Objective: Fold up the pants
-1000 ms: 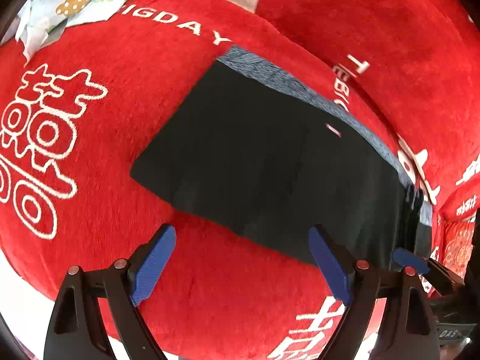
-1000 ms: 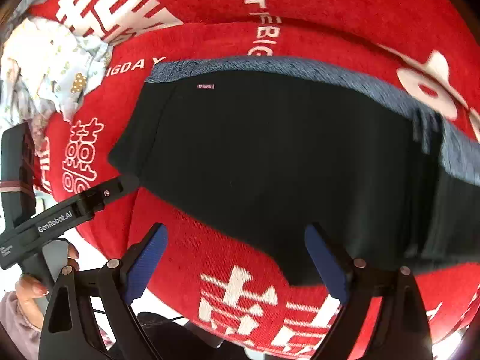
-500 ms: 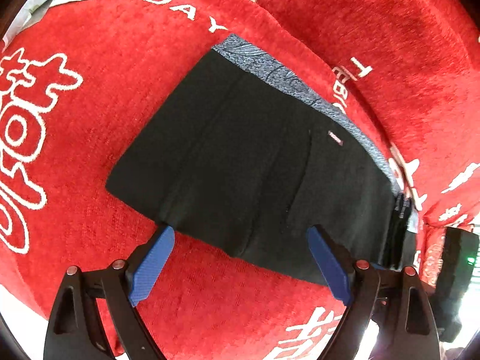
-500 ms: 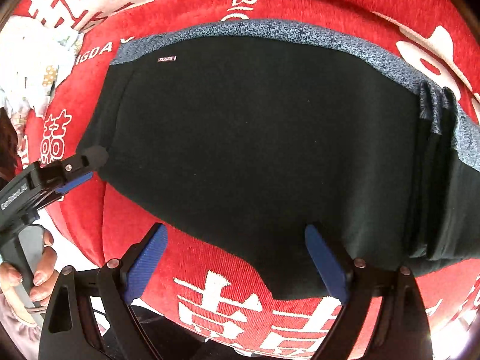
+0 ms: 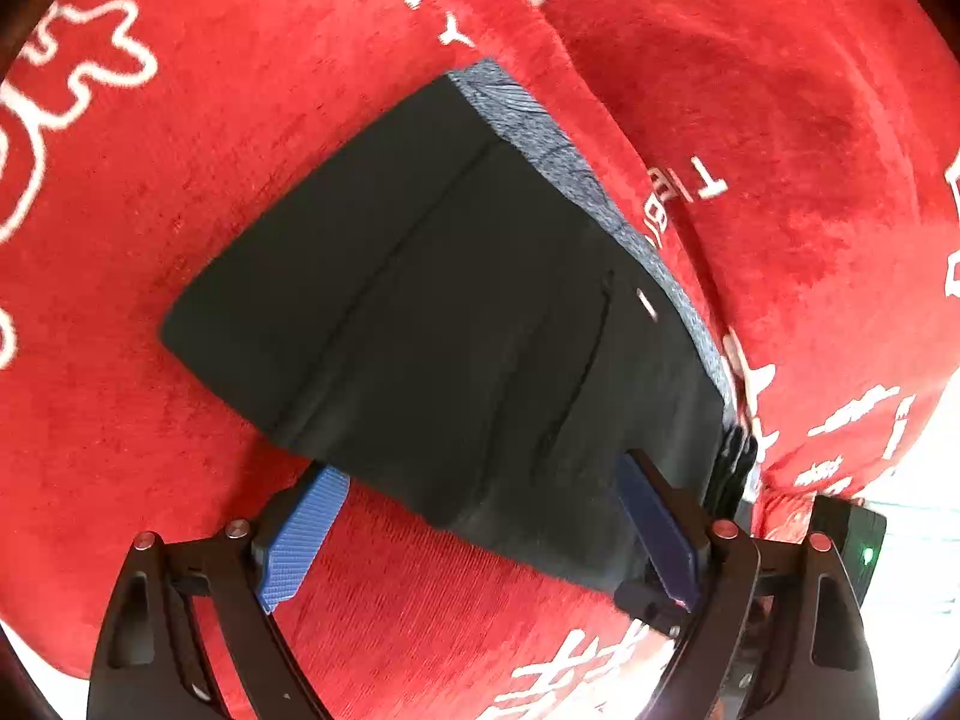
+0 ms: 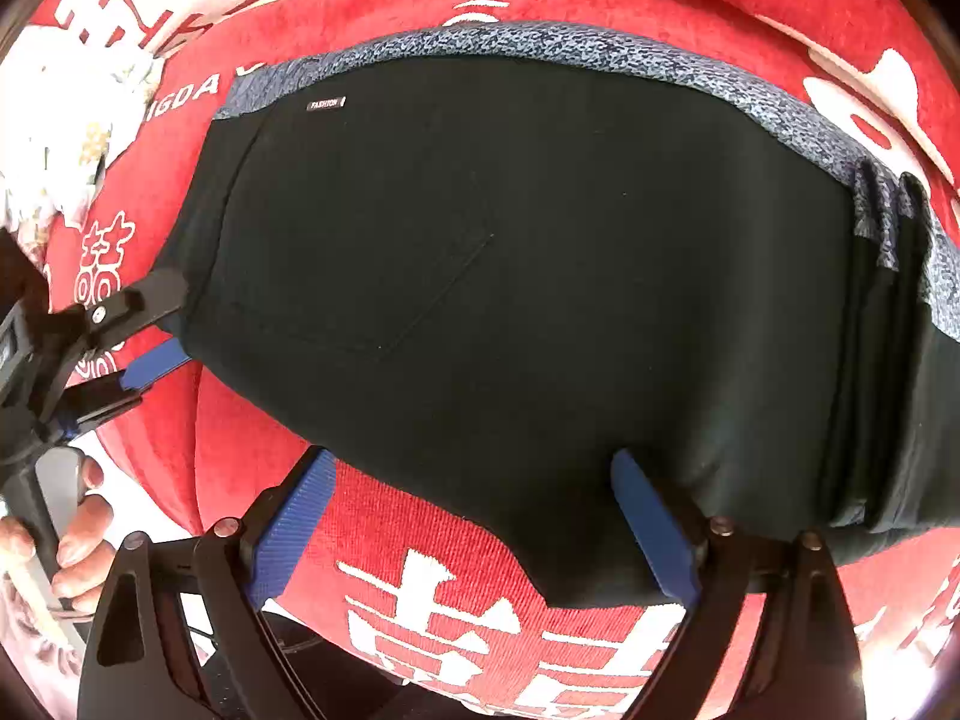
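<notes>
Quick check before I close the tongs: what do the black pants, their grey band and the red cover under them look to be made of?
Pants: smooth, matte black woven cloth, probably cotton twill; flat stitched pocket seams show. Grey band: mottled blue-grey knit, likely an elastic waistband. Red cover: plush, short-pile fabric like velour or chenille, with fine ribbing and white characters.

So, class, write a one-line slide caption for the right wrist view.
Open right gripper at the near edge of folded black pants on a red blanket.

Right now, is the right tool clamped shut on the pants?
No, the right tool stands wide open at the black pants' near edge.
</notes>
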Available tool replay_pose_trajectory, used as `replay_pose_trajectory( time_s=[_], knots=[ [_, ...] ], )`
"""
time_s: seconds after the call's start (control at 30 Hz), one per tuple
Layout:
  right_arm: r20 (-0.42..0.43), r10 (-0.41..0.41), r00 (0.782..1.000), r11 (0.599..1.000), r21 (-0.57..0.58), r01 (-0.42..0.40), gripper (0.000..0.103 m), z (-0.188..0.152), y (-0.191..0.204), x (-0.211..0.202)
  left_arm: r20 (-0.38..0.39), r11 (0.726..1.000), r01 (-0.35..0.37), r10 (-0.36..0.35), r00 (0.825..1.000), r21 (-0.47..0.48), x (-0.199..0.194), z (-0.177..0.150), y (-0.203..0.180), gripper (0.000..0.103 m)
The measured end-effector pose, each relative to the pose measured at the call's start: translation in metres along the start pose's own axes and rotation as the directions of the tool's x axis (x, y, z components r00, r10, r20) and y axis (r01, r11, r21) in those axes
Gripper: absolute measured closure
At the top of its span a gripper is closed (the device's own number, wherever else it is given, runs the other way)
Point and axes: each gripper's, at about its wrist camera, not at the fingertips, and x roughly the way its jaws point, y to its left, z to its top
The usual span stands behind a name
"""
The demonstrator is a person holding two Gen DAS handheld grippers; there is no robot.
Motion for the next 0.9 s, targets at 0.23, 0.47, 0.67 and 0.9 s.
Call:
replay_pose_trajectory(
  time_s=[0.23,0.47,0.67,0.9],
  knots=[
    [0.0,-0.007,1.0,1.0,-0.007,0.007,0.008,0.0,0.004,0.004,0.034,1.0,-0.031,0.031,0.999,-0.001,0.004,0.005,-0.015,0.012],
    [0.0,-0.003,1.0,1.0,-0.009,0.003,0.008,0.0,0.005,0.004,0.057,0.987,-0.137,0.132,0.99,0.089,0.012,0.007,-0.038,0.012],
    [0.022,0.025,0.999,0.999,0.027,-0.026,0.008,0.011,-0.007,-0.017,0.108,0.946,-0.294,0.281,0.954,0.135,0.021,0.009,-0.05,0.043],
    [0.059,0.05,0.997,0.998,0.037,-0.053,0.008,0.046,-0.018,-0.051,0.153,0.896,-0.394,0.369,0.917,0.202,0.017,0.005,-0.064,0.06]
  ],
)
